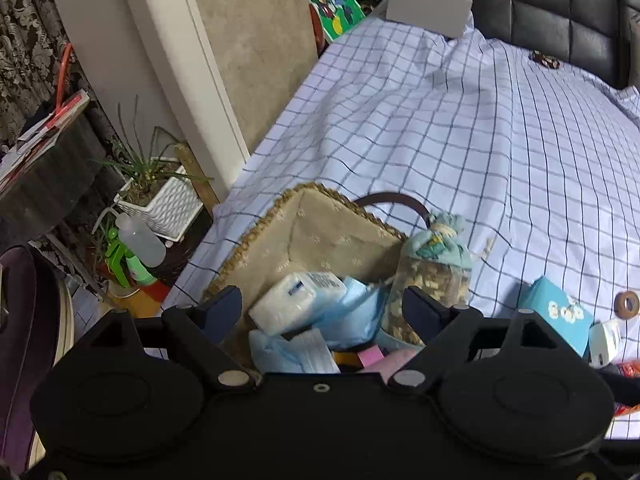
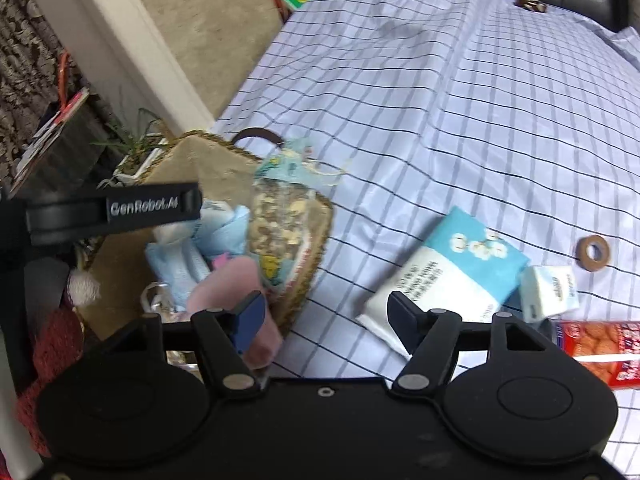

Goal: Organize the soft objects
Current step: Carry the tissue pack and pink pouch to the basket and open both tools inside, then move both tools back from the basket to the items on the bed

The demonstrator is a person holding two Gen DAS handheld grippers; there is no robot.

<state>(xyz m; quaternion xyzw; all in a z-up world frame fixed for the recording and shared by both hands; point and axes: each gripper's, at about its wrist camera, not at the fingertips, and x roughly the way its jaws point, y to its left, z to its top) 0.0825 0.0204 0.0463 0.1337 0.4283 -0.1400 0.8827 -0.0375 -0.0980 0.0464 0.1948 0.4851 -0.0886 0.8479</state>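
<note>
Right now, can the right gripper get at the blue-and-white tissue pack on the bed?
Probably yes. The right gripper is open and empty, the tissue pack lies just ahead on the bedsheet with nothing over it, outside the basket.

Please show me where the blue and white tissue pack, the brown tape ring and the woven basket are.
blue and white tissue pack [image 2: 452, 268]: right wrist view, middle of its top face.
brown tape ring [image 2: 593, 253]: right wrist view, its flat band.
woven basket [image 1: 256, 224]: left wrist view, its braided rim.

Readable only "GenRobot.AI" in pale letters on the black arm [image 2: 154, 207] of the left gripper over the basket [image 2: 316, 256] at the bed's left edge; print on the blue-and-white pack [image 2: 452, 264], small white pack [image 2: 550, 286] and red packet [image 2: 600, 348] too blurred to read.
</note>
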